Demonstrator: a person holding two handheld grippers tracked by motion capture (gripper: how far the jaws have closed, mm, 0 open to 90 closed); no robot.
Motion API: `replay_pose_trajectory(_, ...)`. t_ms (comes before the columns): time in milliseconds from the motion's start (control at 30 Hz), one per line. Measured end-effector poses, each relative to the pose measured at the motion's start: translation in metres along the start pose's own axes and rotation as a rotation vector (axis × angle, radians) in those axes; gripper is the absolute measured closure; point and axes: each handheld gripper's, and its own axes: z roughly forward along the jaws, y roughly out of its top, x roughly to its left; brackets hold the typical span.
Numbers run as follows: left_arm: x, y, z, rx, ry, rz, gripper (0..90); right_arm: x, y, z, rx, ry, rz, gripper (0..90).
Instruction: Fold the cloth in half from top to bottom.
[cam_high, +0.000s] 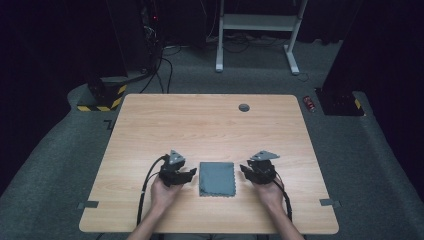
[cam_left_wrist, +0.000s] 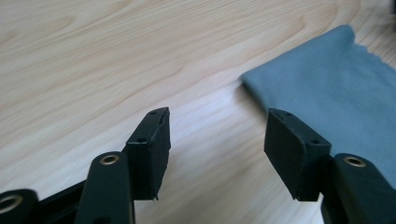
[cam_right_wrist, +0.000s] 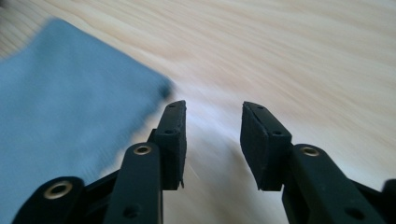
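Beside the cloth (cam_high: 217, 178), both grippers gape, seemingly empty.

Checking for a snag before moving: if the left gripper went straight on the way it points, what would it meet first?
Probably bare tabletop. In the left gripper view, the open left gripper points at wood between its jaws; the grey-blue cloth lies just right of that line, so its corner might brush the right jaw. Depth is unclear.

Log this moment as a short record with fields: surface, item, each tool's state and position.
surface: light wooden table, round grommet near its far edge
item: grey-blue cloth, lying flat between the two tools
left tool: open, nothing held, beside the cloth's left edge
right tool: open, nothing held, beside the cloth's right edge
contact: neither tool grips the cloth
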Motion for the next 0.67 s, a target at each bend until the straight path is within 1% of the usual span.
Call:
replay_pose_trajectory(100, 0.014, -0.015, -0.013, 0.006, 0.052, -0.013, 39.8, -0.012, -0.019, -0.017, 0.001, -0.052, 0.045, 57.9)
replay_pose_trajectory(133, 0.021, -0.021, -0.018, 0.01, 0.074, -0.027, 39.5, -0.014, -0.024, -0.021, -0.002, -0.066, 0.053, 57.3)
replay_pose_trajectory(167, 0.026, -0.027, -0.021, 0.007, 0.091, -0.039, 39.4, -0.017, -0.032, -0.027, -0.004, -0.09, 0.063, 56.5)
replay_pose_trajectory(200, 0.031, -0.032, -0.024, 0.0, 0.104, -0.047, 39.2, -0.019, -0.038, -0.031, -0.002, -0.109, 0.061, 55.1)
replay_pose_trajectory(233, 0.035, -0.038, -0.027, -0.025, 0.125, -0.054, 38.5, -0.019, -0.042, -0.033, -0.003, -0.12, 0.061, 52.1)
replay_pose_trajectory(267, 0.037, -0.04, -0.029, -0.03, 0.138, -0.06, 38.1, -0.02, -0.046, -0.035, -0.013, -0.118, 0.056, 48.5)
replay_pose_trajectory(333, 0.039, -0.043, -0.032, -0.028, 0.149, -0.074, 35.2, -0.019, -0.048, -0.037, -0.009, -0.118, 0.06, 44.4)
replay_pose_trajectory(400, 0.037, -0.044, -0.032, -0.021, 0.164, -0.062, 32.3, -0.018, -0.049, -0.038, -0.004, -0.123, 0.064, 40.1)
replay_pose_trajectory(433, 0.034, -0.043, -0.031, -0.013, 0.176, -0.045, 31.7, -0.018, -0.049, -0.038, -0.004, -0.13, 0.063, 39.7)
replay_pose_trajectory(533, 0.034, -0.043, -0.031, -0.012, 0.169, -0.042, 30.0, -0.018, -0.049, -0.037, -0.002, -0.13, 0.074, 37.6)
replay_pose_trajectory(667, 0.034, -0.043, -0.031, -0.011, 0.168, -0.042, 29.8, -0.018, -0.049, -0.037, -0.001, -0.127, 0.068, 36.6)
